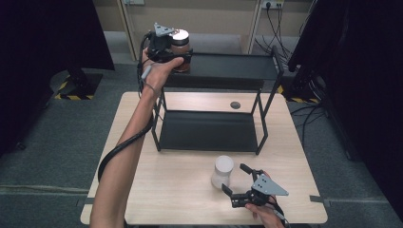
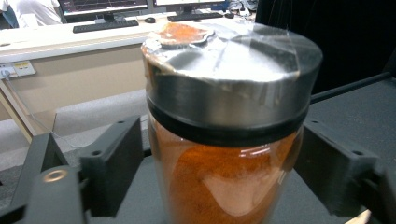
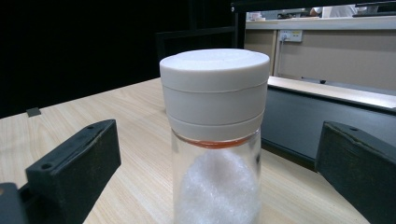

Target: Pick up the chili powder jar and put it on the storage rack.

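In the high view, the left gripper (image 1: 177, 51) was up at the top shelf (image 1: 233, 66) of the black rack (image 1: 209, 130), with the brown jar (image 1: 181, 43) between its jaws near the shelf's left end. The jar seemed to stand on the shelf, close to the left edge and the front rim. To finish this step well, I judged the jaws should go fully apart and the hand should draw straight back, without brushing the jar toward that edge. The right gripper (image 1: 238, 179) lay low on the tabletop (image 1: 171, 190), released, and the white jar (image 1: 222, 172) stood just beside its jaws, in front of the rack. Open tabletop lay left of that jar.

In the left gripper view, the brown jar (image 2: 229, 140) with its metal lid (image 2: 233, 74) stood upright between the two black jaws. A small gap showed at each side, so the gripper looked loosened and not pressing. The shelf (image 2: 359, 107) had much free room at the right.

In the right gripper view, the white jar (image 3: 215, 154) stood upright on the tabletop (image 3: 70, 121), midway between the wide jaws, which were well apart from it. The lower shelf (image 3: 308, 116) of the rack was just behind.
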### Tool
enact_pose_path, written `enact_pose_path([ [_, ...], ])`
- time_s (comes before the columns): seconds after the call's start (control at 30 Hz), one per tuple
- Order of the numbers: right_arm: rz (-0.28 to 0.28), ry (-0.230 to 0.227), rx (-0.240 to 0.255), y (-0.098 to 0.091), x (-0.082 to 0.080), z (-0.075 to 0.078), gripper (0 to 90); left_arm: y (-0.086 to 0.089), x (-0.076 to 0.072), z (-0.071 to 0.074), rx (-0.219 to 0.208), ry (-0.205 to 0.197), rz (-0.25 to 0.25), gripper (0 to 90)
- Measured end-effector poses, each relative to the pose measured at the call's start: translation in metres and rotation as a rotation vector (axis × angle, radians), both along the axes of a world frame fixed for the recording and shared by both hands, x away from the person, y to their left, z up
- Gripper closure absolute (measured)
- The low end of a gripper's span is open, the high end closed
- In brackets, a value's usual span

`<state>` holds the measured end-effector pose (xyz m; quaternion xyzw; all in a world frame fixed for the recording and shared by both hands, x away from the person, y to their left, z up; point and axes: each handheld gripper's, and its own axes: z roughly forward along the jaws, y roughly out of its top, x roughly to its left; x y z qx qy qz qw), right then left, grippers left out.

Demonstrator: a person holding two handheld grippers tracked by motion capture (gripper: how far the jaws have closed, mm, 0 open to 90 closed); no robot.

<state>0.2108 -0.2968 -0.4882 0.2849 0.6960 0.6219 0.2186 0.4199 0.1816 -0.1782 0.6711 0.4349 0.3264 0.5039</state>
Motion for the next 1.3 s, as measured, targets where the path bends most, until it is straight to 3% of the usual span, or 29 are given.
enact_pose_path([
  [0.17,0.003,0.001,-0.002,0.0,0.0,0.0,0.3,0.003,-0.003,-0.003,-0.014,-0.013,-0.007,9.3],
  [0.2,0.002,0.003,-0.002,0.001,0.0,0.0,0.3,0.001,-0.005,-0.003,-0.01,-0.012,0.001,3.6],
  [0.47,0.003,0.001,-0.002,0.001,0.0,0.0,0.3,0.002,-0.009,-0.002,-0.022,-0.006,-0.015,2.0],
  [0.6,0.003,0.002,-0.002,0.001,0.0,-0.001,0.4,0.001,-0.014,-0.002,-0.006,-0.02,-0.037,1.3],
  [0.87,0.003,0.003,-0.002,0.001,0.0,-0.001,0.3,-0.004,-0.026,0.001,-0.022,0.001,-0.033,0.9],
  [1.3,0.002,0.002,0.0,0.001,0.0,0.0,0.3,0.0,-0.043,-0.003,-0.031,-0.011,-0.04,1.5],
])
